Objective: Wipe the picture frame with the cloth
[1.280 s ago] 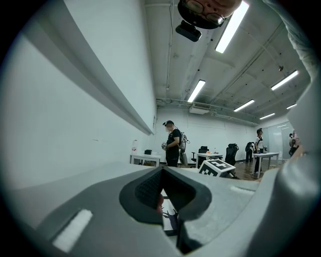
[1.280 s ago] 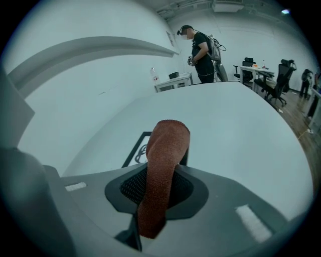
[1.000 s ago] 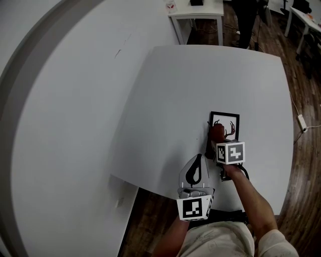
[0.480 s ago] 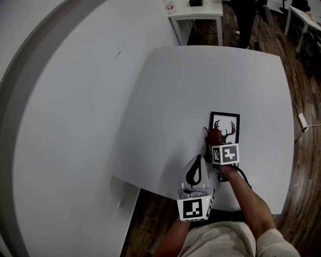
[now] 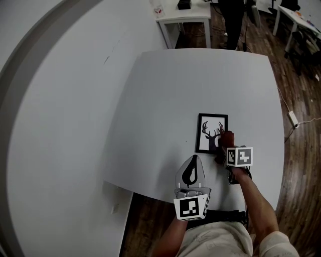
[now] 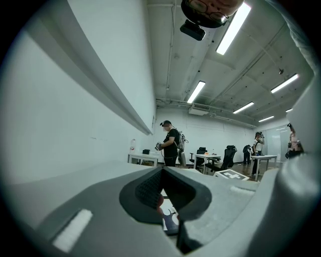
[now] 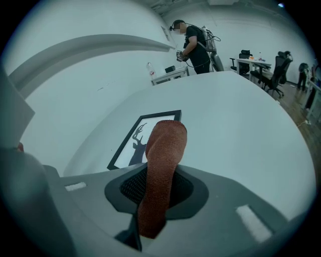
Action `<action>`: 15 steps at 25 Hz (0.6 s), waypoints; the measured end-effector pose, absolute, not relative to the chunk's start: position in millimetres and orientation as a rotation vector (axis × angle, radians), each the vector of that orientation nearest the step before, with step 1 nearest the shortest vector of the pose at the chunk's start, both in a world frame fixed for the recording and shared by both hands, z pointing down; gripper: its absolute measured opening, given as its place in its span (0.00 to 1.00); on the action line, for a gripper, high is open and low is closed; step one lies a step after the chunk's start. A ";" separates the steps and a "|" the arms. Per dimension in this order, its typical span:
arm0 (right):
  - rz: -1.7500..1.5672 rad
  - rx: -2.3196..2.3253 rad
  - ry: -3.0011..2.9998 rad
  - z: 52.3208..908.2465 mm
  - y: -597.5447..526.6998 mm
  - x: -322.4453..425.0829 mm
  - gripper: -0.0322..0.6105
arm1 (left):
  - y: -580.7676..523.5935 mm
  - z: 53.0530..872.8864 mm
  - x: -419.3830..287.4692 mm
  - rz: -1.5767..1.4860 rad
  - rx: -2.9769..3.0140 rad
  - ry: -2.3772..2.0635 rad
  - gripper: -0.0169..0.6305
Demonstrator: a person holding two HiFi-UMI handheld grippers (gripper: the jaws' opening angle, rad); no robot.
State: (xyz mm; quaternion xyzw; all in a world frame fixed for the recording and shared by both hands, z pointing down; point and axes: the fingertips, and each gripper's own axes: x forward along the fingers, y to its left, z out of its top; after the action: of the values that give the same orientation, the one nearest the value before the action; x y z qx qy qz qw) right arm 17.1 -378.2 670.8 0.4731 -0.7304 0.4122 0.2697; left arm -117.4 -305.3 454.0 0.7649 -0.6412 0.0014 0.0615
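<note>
Across the last second the cloth [image 5: 226, 140] has slid, relative to the picture frame [image 5: 211, 133], from the frame's lower left to its lower right corner, carried by the right gripper [image 5: 224, 150].

The frame lies flat on the white table [image 5: 165, 100], a black-edged print of a deer's head, toward the table's near right part. The reddish-brown cloth now rests at about 5 o'clock on the frame, covering that corner. The right gripper view shows the cloth [image 7: 161, 165] pinched between the closed jaws of the right gripper [image 7: 155, 203], its free end standing past them toward the frame [image 7: 131, 143].

The left gripper [image 5: 192, 173] waits at about 7 o'clock from the frame, near the table's front edge, well clear of it. Its own view shows the left gripper [image 6: 176, 228] with jaws together and nothing held.

The wiping step looks under way, with the near edge being covered. The next move probably calls for dragging the cloth up the right side toward 12 o'clock, pressing lightly so the unheld frame does not skate; the free left gripper could steady it.

Counted: one picture frame, one cloth, two grippers, one work table, and a smaller white table [image 5: 183, 12] beyond at 12 o'clock.
</note>
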 end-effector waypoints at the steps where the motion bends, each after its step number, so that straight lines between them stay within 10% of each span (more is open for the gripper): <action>1: 1.110 1.292 -1.961 670.3 -377.8 25.7 0.22 | -305.7 454.0 -115.5 0.004 2.316 -1.933 0.03; 15: 1.160 1.470 -1.965 651.3 -366.2 108.4 0.22 | -298.7 435.9 -94.3 -0.033 2.352 -1.961 0.03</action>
State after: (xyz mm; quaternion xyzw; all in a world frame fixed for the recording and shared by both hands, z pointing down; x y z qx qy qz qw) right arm 108.4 -366.2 651.3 0.5294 -0.7074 0.4176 0.2119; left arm -94.3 -298.7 435.9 0.7674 -0.6399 -0.0109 0.0393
